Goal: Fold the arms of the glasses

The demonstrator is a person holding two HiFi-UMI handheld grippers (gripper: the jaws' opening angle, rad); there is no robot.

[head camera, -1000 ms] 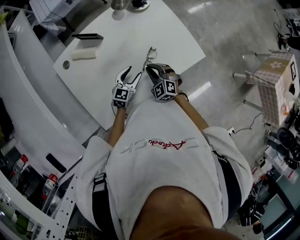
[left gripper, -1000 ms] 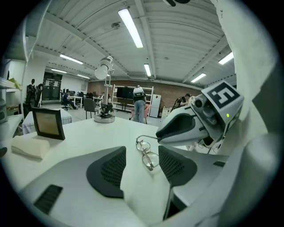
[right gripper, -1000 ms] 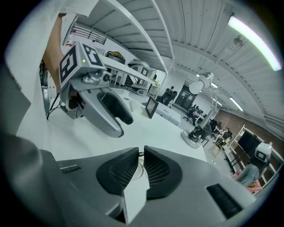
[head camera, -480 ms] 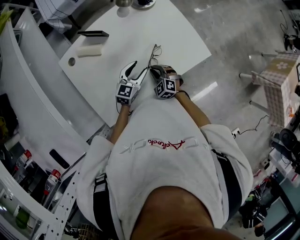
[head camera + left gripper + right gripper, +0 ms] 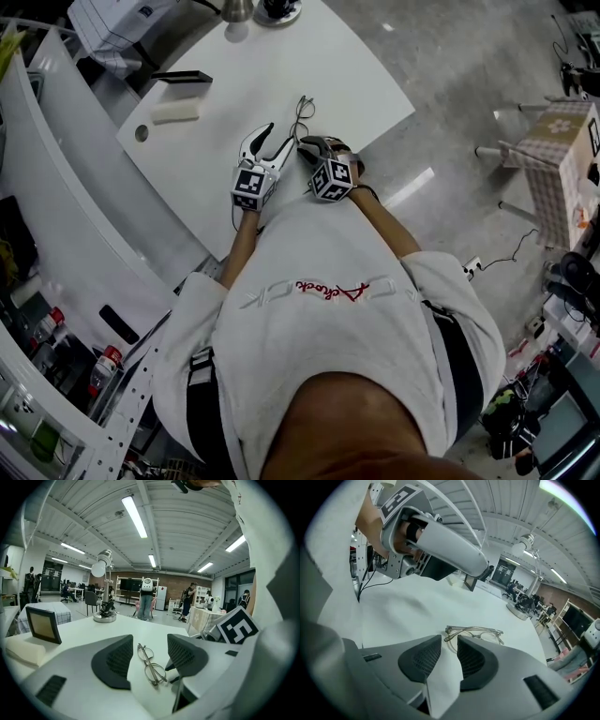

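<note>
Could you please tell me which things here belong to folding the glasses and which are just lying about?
For the job: glasses on the white table; right hand-held gripper, whose jaws have just been opening, nothing pinched; left hand-held gripper, open.
Lying about: desk lamp; white block; black-framed panel.

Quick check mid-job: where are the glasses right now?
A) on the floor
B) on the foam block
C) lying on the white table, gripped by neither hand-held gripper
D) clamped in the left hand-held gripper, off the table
C: the glasses lie flat on the white table; the left hand-held gripper is open short of them, and the right hand-held gripper has just been opening, pads off the frame.
</note>
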